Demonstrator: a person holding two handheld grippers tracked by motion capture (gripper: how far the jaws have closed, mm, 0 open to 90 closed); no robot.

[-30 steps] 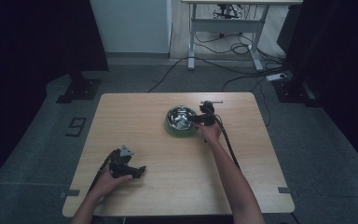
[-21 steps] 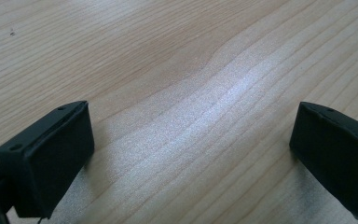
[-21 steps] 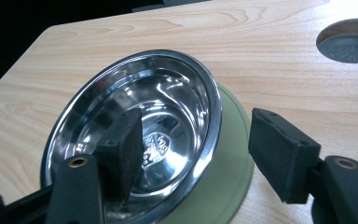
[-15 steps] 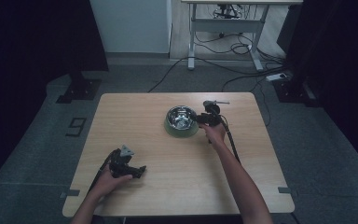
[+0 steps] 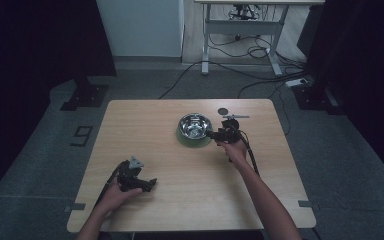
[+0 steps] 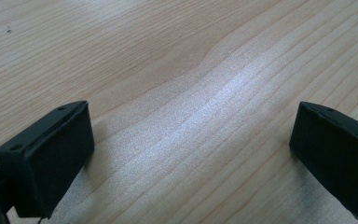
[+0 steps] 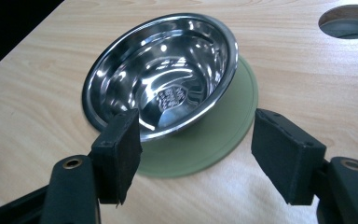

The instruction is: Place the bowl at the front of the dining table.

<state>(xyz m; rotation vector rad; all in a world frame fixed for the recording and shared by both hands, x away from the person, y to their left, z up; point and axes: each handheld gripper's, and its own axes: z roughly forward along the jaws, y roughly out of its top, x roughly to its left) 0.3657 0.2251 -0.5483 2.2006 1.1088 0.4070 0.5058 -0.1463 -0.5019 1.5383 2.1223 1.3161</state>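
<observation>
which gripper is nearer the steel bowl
Right. The right gripper sits just beside the steel bowl on its green mat, jaws open. The left gripper rests far off near the table's front-left.

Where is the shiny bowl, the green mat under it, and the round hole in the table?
steel bowl [image 7: 161, 79]: right gripper view, inside bottom.
green mat [image 7: 214, 140]: right gripper view, bare near edge.
round hole [image 7: 349, 22]: right gripper view, its middle.
</observation>
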